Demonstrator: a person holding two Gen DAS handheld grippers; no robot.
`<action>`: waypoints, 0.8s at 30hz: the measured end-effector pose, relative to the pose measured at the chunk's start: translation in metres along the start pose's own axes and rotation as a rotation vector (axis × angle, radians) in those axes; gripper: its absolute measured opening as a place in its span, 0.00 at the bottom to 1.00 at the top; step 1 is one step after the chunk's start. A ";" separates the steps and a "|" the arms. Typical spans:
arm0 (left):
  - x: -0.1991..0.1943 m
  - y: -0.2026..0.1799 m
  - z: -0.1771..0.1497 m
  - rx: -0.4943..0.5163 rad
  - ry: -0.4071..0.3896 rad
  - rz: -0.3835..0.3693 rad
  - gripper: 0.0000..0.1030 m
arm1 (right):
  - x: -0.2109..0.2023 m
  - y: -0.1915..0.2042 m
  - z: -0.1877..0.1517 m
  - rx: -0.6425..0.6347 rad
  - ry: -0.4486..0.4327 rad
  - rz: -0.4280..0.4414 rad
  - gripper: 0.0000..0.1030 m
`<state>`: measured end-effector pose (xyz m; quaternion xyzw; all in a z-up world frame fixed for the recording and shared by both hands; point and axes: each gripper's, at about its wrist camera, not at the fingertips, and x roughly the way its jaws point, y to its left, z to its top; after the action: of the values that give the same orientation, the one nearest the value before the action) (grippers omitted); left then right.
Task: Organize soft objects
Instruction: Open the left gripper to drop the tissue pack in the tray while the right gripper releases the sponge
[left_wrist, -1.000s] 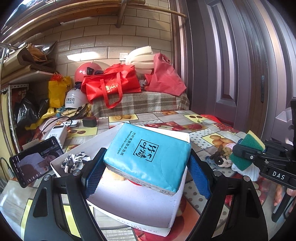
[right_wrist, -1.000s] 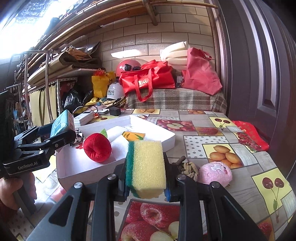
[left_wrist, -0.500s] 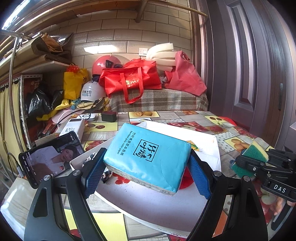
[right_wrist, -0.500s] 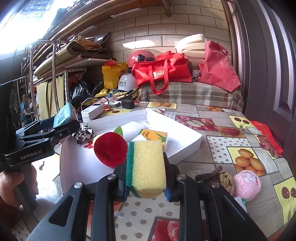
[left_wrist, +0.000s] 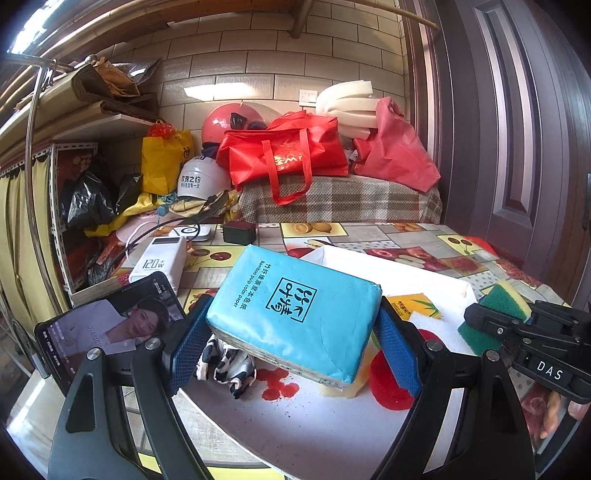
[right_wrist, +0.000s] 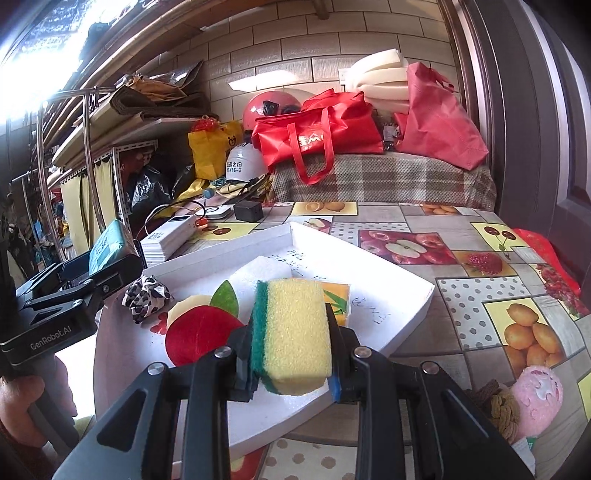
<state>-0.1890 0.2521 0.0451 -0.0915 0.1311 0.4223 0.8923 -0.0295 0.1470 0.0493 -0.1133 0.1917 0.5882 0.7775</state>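
Note:
My left gripper (left_wrist: 293, 343) is shut on a blue tissue pack (left_wrist: 295, 312), held above the near left part of the white tray (left_wrist: 332, 435). My right gripper (right_wrist: 290, 369) is shut on a yellow and green sponge (right_wrist: 293, 332) over the tray's (right_wrist: 406, 295) near edge. In the tray lie a red plush apple (right_wrist: 199, 334) with a green leaf, a leopard-print scrunchie (right_wrist: 146, 297), a white foam piece (right_wrist: 264, 271) and a small yellow packet (right_wrist: 338, 299). The sponge (left_wrist: 495, 310) and right gripper also show at the right of the left wrist view.
A pink plush ball (right_wrist: 537, 400) and a brown knitted item (right_wrist: 498, 406) lie on the fruit-print tablecloth (right_wrist: 461, 266) right of the tray. A phone (left_wrist: 107, 325), a power bank (left_wrist: 160, 260) and a black charger (left_wrist: 239, 232) sit left and behind. Red bags (left_wrist: 284, 155) pile at the back.
Both grippers have moved left across the table with their loads, so the tray now lies under them. The pink ball and knitted item have slid to the right edge of view.

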 end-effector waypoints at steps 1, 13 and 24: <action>0.003 0.001 0.001 0.000 0.003 0.004 0.83 | 0.003 0.001 0.001 -0.003 0.000 -0.002 0.27; 0.027 0.004 0.008 -0.014 0.040 0.008 0.83 | 0.036 0.002 0.018 0.004 0.017 -0.030 0.27; 0.034 0.002 0.012 0.001 0.031 0.023 0.84 | 0.067 -0.002 0.031 0.012 0.046 -0.092 0.40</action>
<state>-0.1683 0.2817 0.0460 -0.0961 0.1459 0.4310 0.8853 -0.0063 0.2173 0.0481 -0.1310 0.2078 0.5477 0.7998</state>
